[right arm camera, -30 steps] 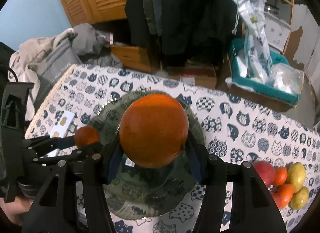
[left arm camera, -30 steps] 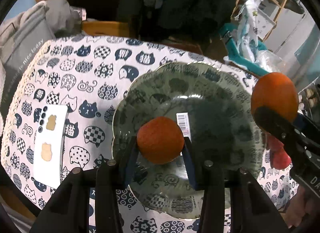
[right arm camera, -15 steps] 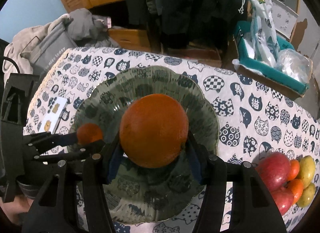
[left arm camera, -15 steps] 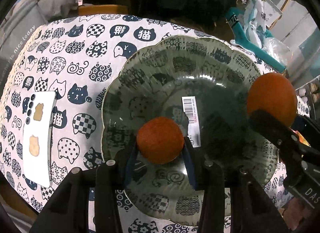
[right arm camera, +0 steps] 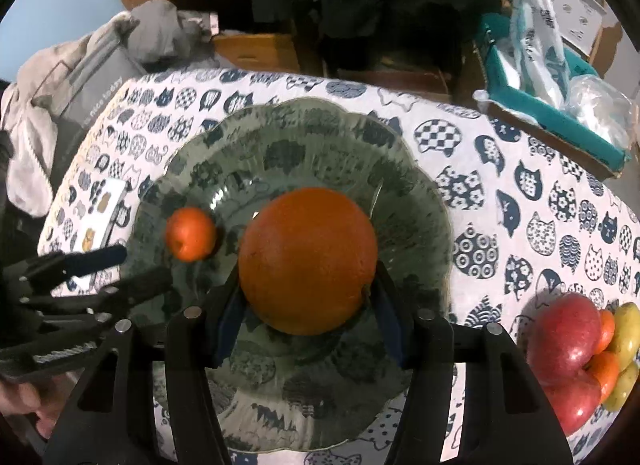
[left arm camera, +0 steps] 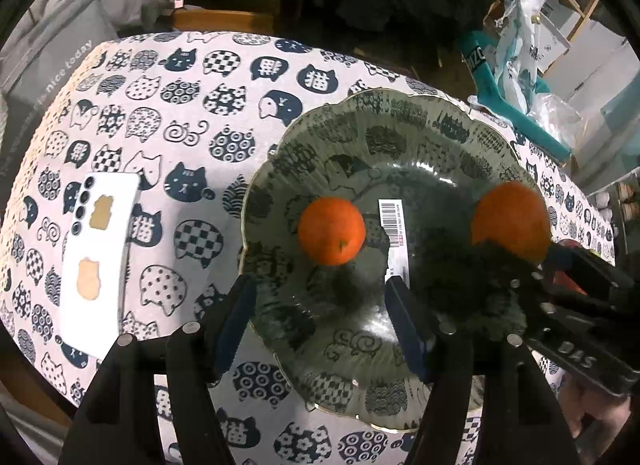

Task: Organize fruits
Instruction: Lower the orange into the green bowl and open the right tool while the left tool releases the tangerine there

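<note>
A small tangerine [left arm camera: 331, 230] lies free in the green patterned glass plate [left arm camera: 400, 121], beside a barcode sticker [left arm camera: 395, 234]. My left gripper [left arm camera: 320, 293] hangs just over it with its jaws opening, and the fruit sits ahead of the fingertips, untouched. The right wrist view shows the same tangerine [right arm camera: 191, 234] at the plate's [right arm camera: 420, 193] left side, with the left gripper [right arm camera: 132, 269] next to it. My right gripper [right arm camera: 306, 297] is shut on a large orange [right arm camera: 308, 259] held over the plate's middle; that orange [left arm camera: 510, 221] also shows in the left wrist view.
A white phone [left arm camera: 96, 261] lies on the cat-print tablecloth [left arm camera: 180, 125] left of the plate. A pile of apples, tangerines and yellow fruits [right arm camera: 580, 357] sits at the right. Grey clothes [right arm camera: 80, 77] and a teal box of bags [right arm camera: 560, 77] lie past the table's far edge.
My left gripper's jaws have parted and the small tangerine has dropped out onto the plate. My right gripper has sunk toward the plate with the large orange still gripped.
</note>
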